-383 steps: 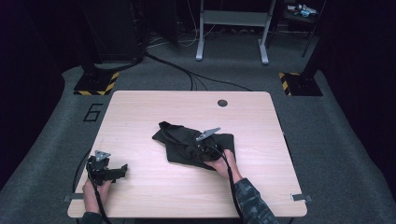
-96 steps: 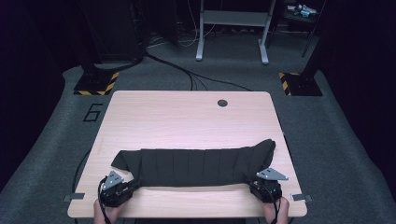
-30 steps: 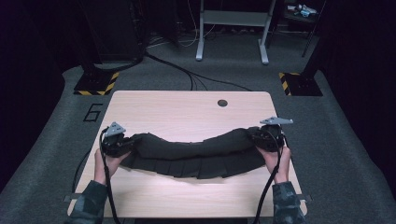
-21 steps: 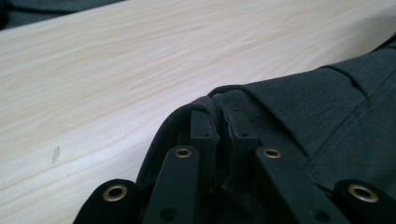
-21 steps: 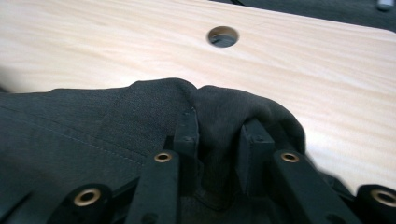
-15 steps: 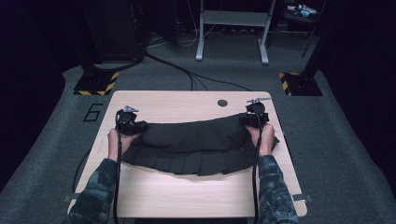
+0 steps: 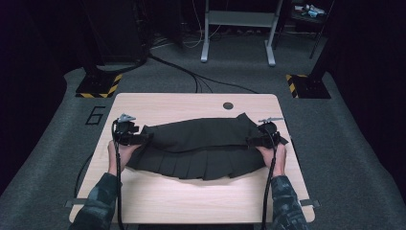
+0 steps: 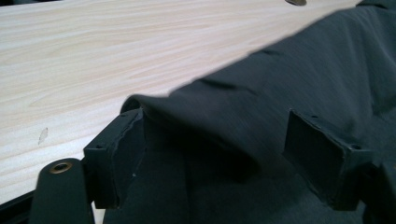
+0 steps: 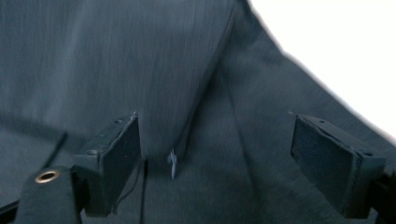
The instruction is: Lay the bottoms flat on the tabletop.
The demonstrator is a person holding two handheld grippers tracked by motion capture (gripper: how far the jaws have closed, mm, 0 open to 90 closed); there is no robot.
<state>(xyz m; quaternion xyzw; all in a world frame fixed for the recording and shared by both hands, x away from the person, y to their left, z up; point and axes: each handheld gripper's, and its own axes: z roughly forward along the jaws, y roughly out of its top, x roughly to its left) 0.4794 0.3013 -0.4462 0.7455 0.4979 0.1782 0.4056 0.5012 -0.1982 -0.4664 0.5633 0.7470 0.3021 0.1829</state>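
Where skirt (image 7: 201, 146) ends, bare table (image 7: 191, 201) rims it.

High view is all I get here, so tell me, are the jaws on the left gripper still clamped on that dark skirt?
Observer: No. The left gripper has just been opening; its jaws stand apart with the dark skirt lying loose between them.
Operator: And the right one?
Observer: The right gripper has just been opening too. Its pads stand wide, off the cloth.
Operator: Anything under the right jaws besides fabric?
Observer: A seam runs down between them, ending at a small pale thread.
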